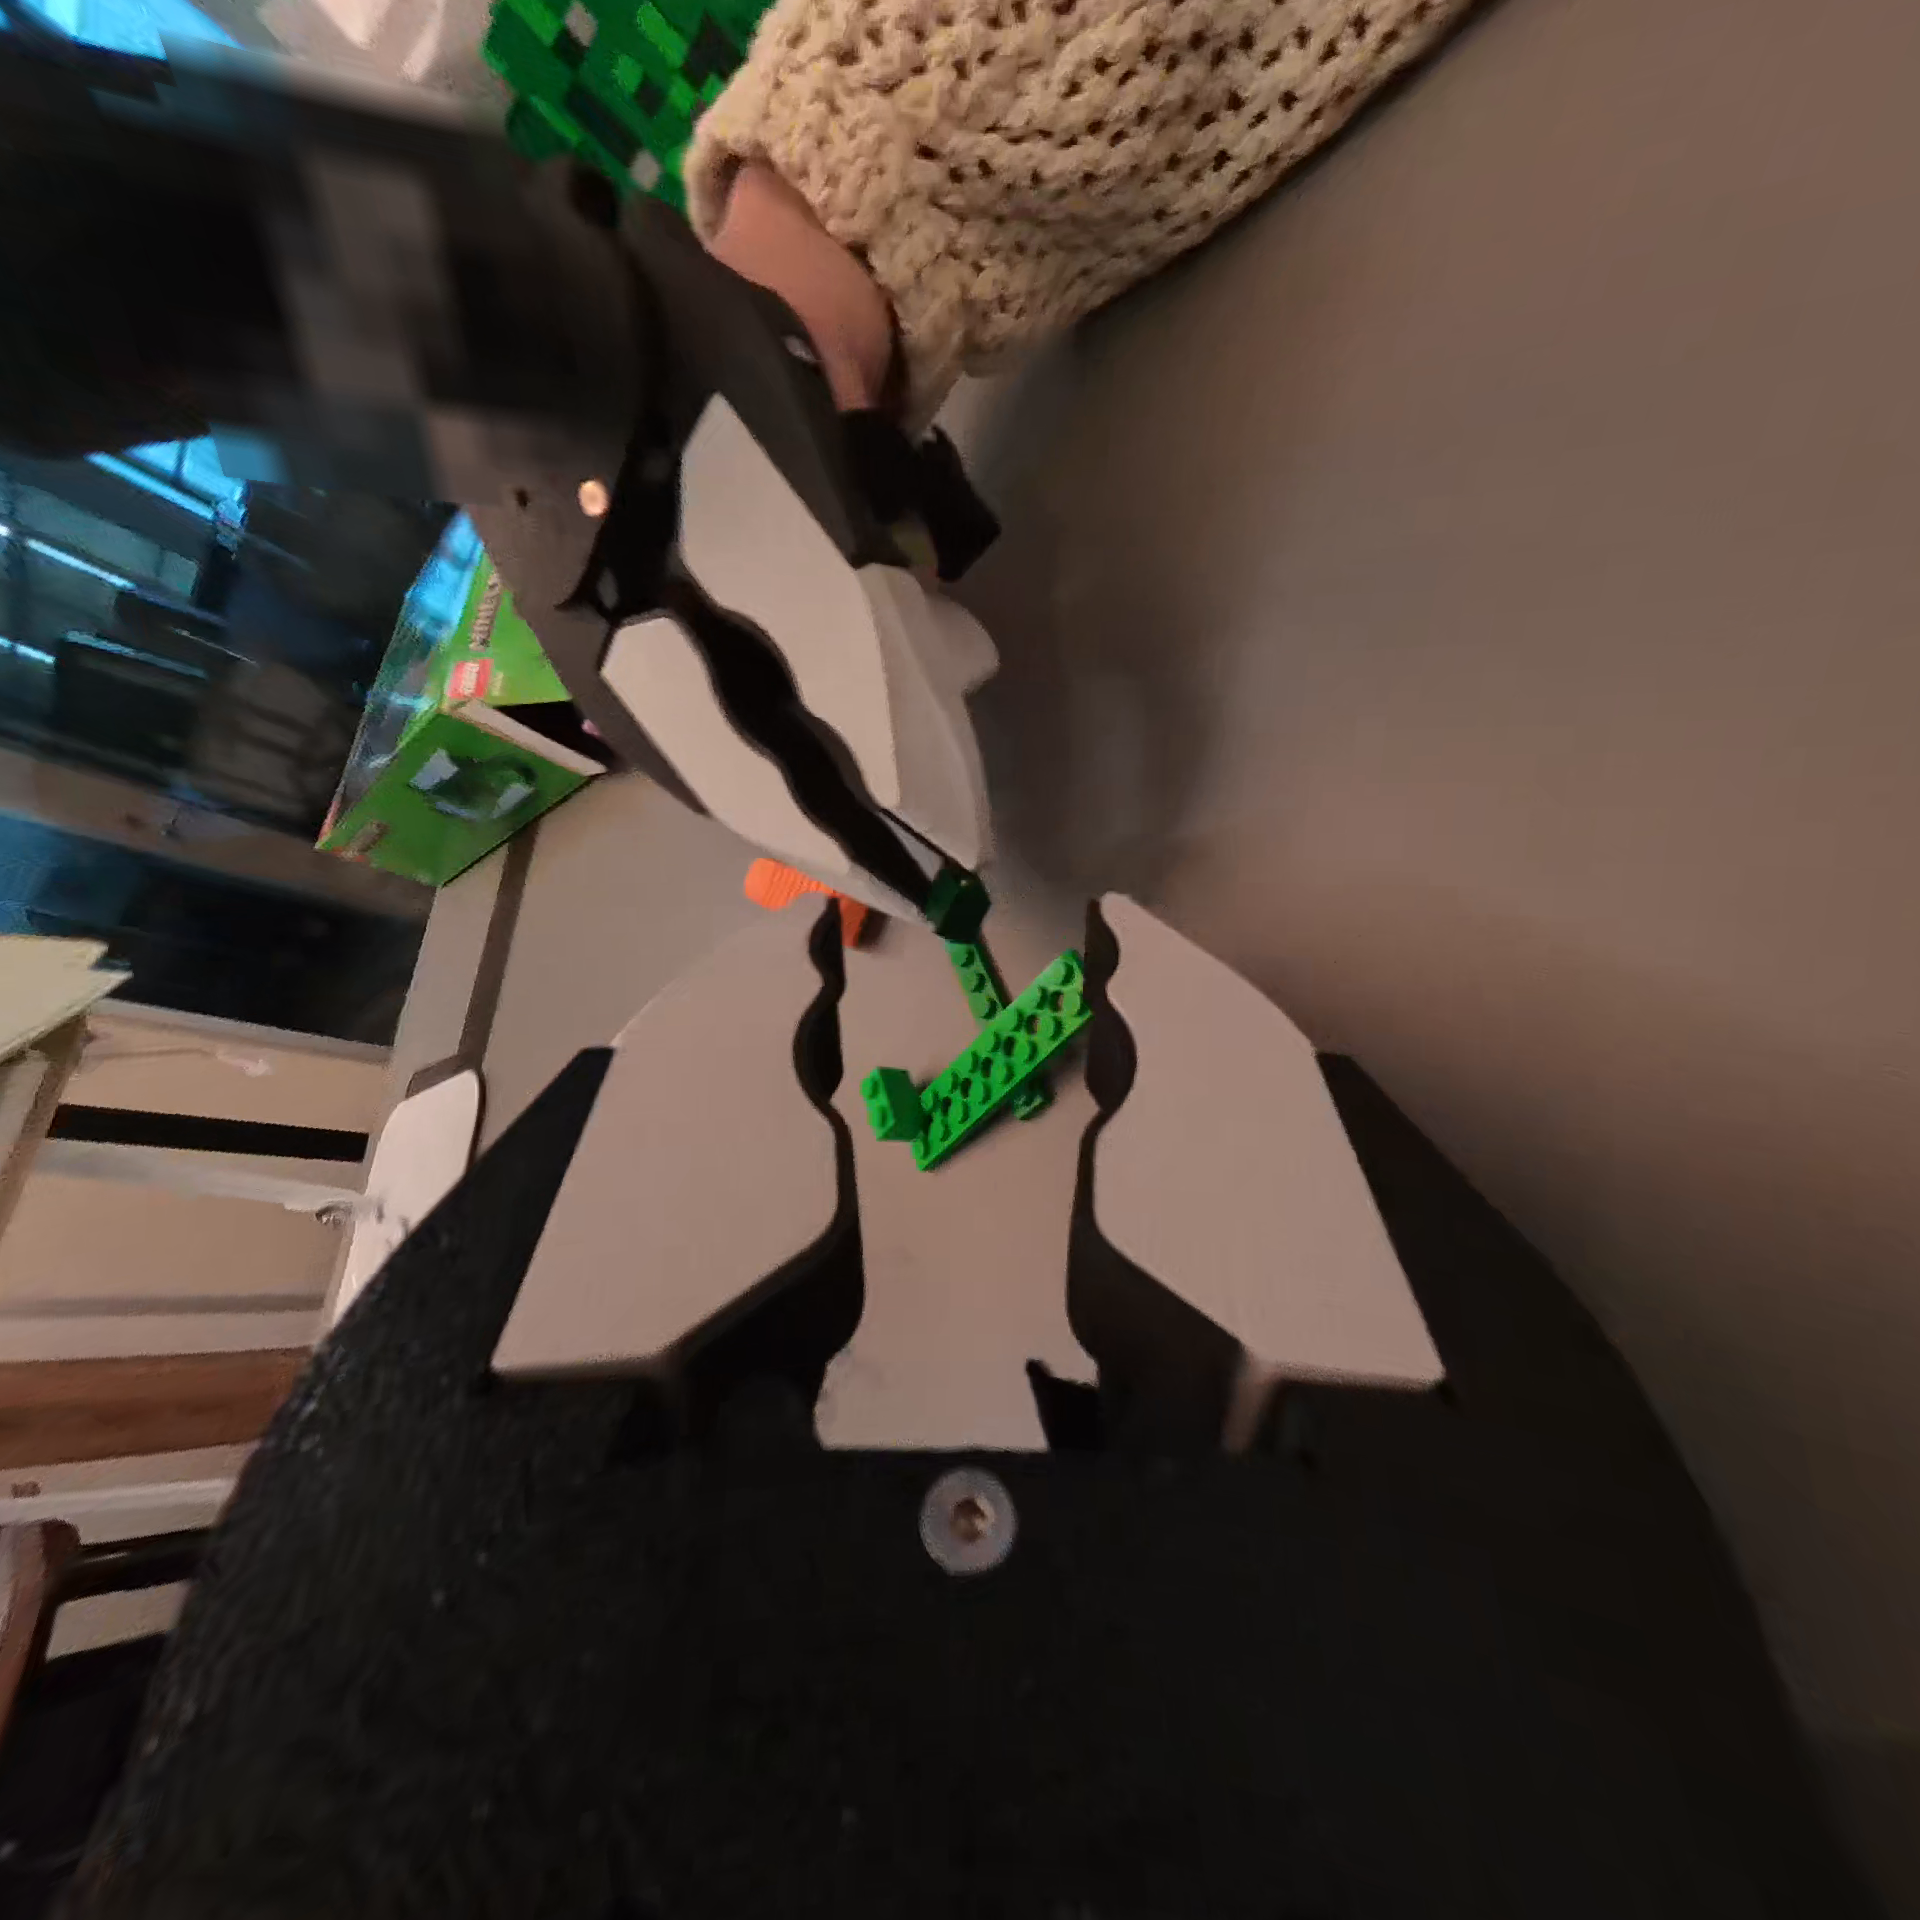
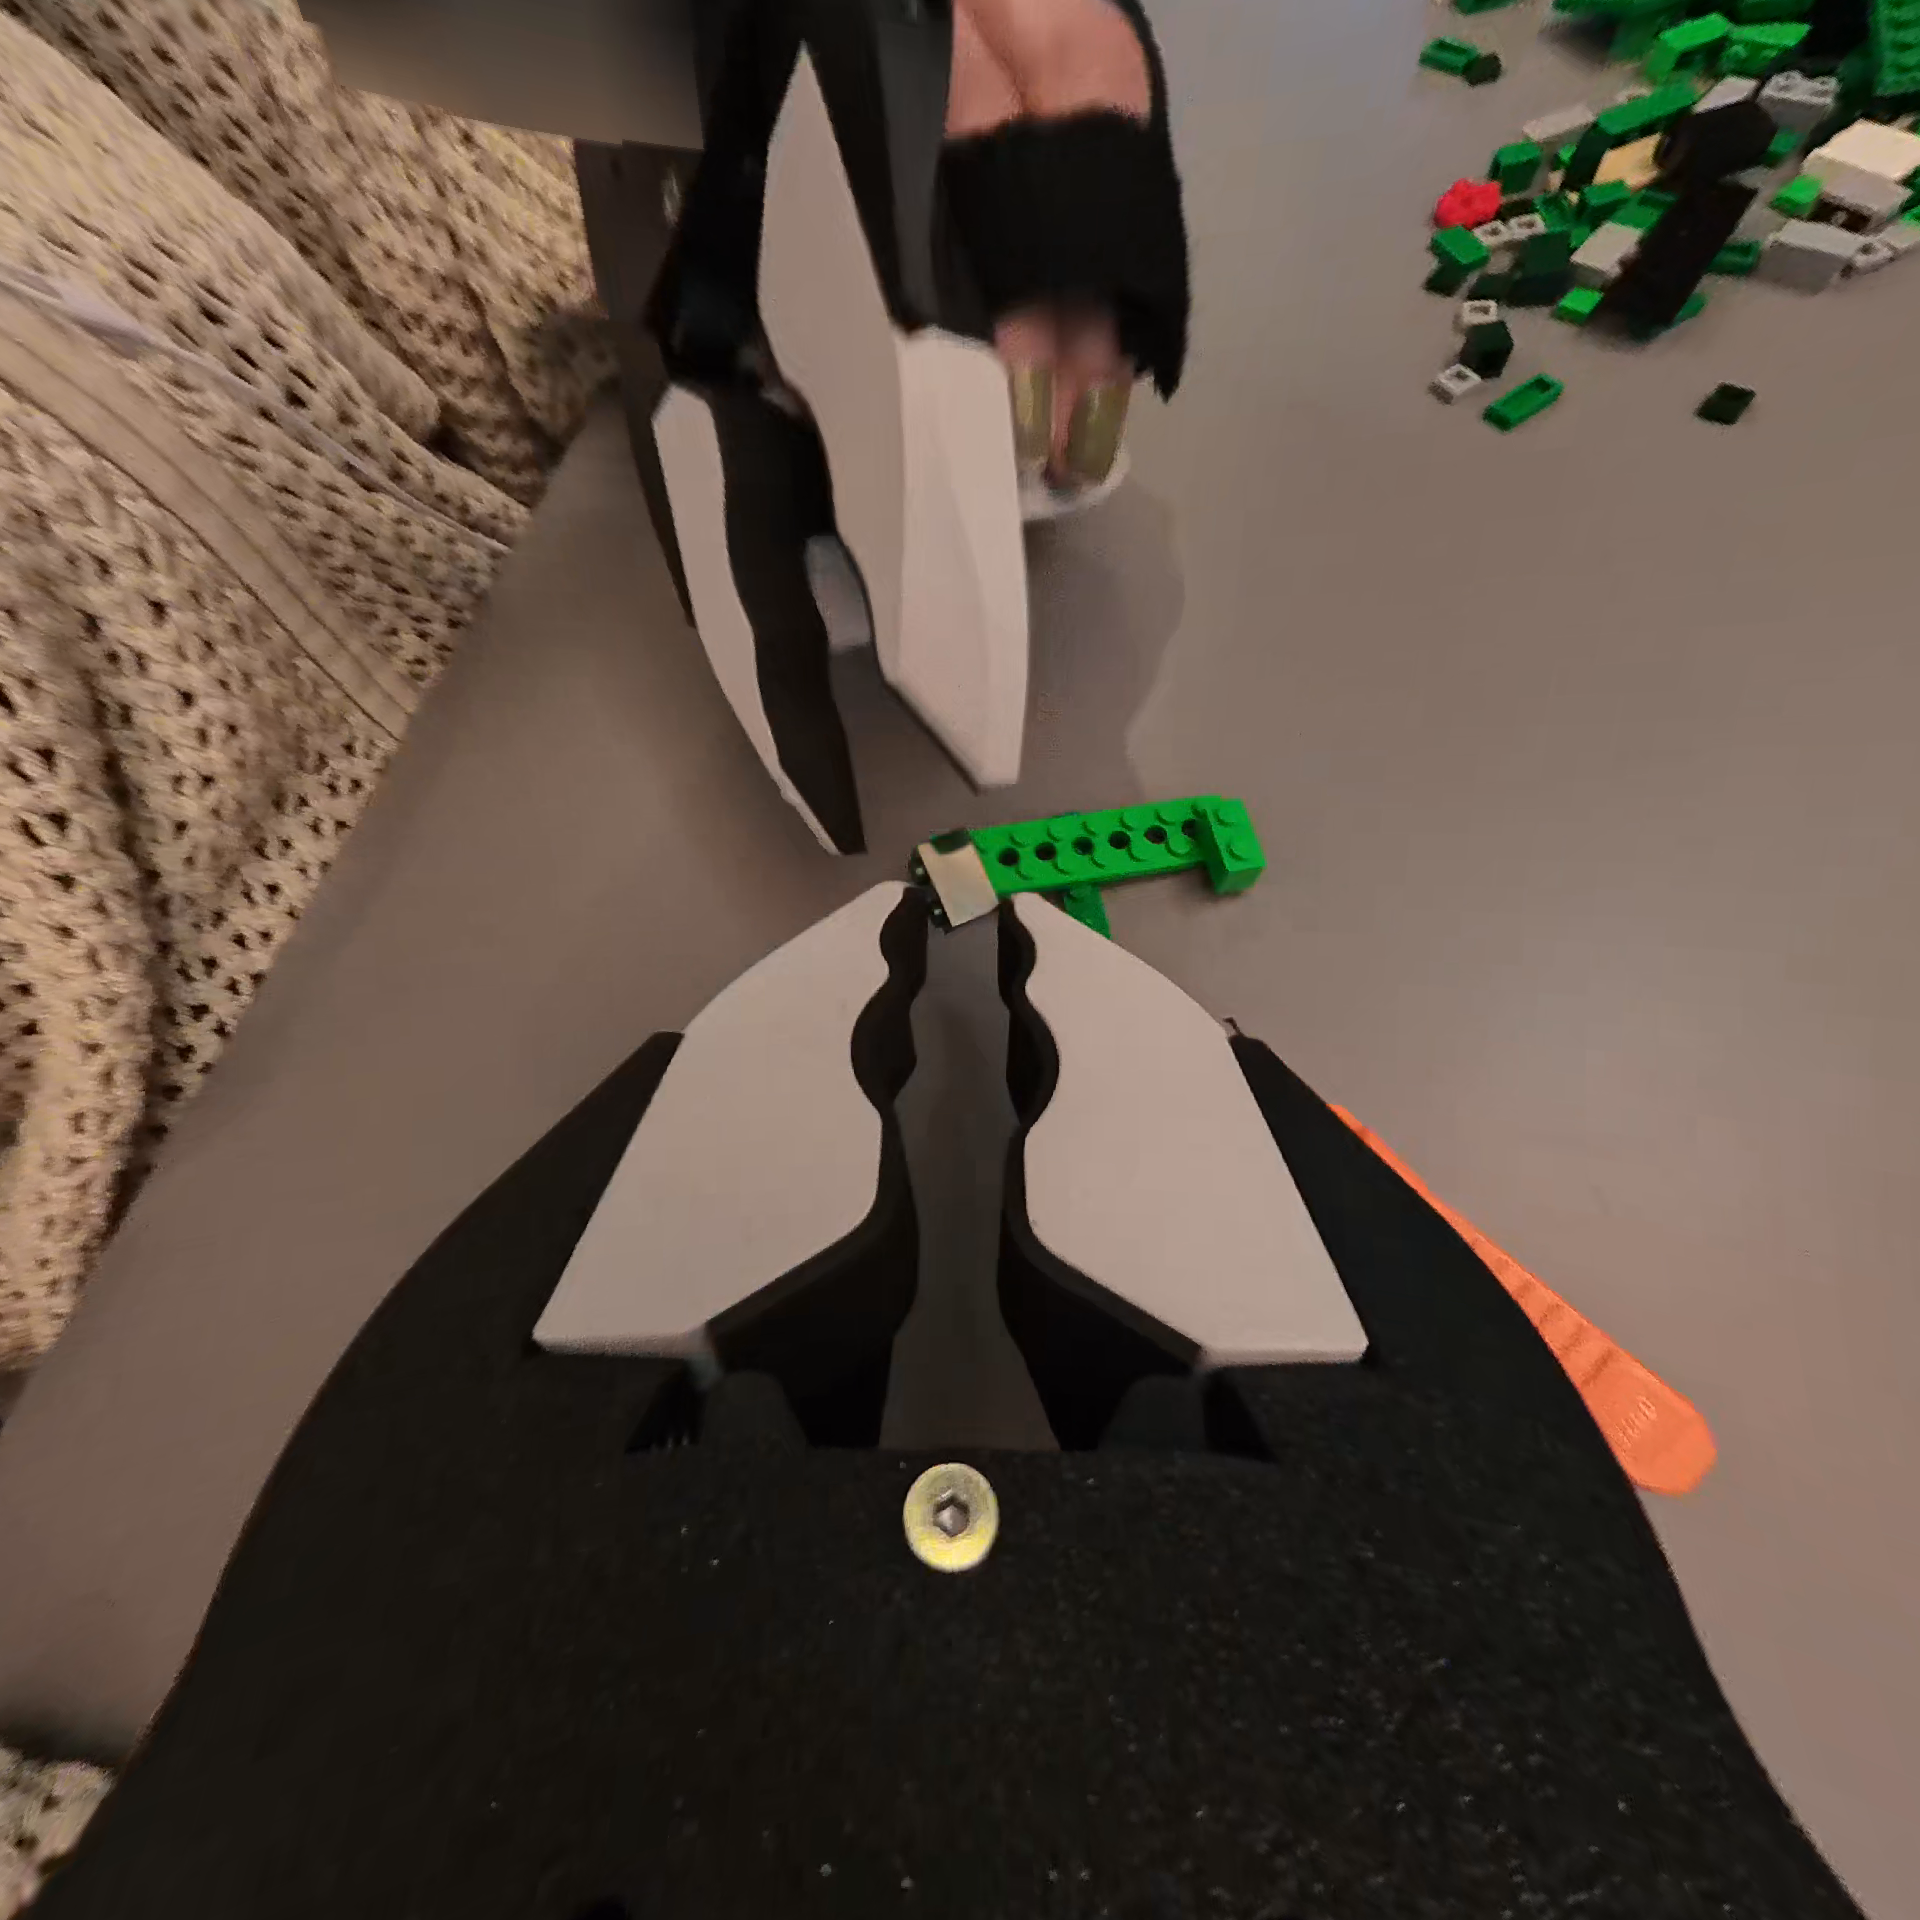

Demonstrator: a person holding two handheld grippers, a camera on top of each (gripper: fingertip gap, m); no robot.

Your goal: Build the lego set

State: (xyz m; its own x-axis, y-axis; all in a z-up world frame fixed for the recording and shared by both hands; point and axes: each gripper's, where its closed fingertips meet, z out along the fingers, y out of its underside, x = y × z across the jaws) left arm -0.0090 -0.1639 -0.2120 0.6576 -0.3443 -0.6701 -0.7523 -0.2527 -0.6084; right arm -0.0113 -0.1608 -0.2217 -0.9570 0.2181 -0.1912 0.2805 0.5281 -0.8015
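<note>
The right gripper (image 2: 964, 914) is clamped on a small dark-green brick with a pale face (image 2: 951, 881), held at the near end of the bright-green studded plate assembly (image 2: 1117, 847) on the grey table (image 2: 1455, 935). In the right wrist view the plate's long axis runs rightward from the fingertips, mid-frame. The left gripper (image 1: 961, 940) stands open, straddling the same plate (image 1: 987, 1070) in the centre of its own view; it seems placed to steady the plate.

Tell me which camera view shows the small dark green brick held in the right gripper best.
Left wrist view: the small dark green brick shows side-on, pinched at the right gripper tips above the bright green studded plate. The right wrist view shows only its pale-faced end between the fingertips.
</note>
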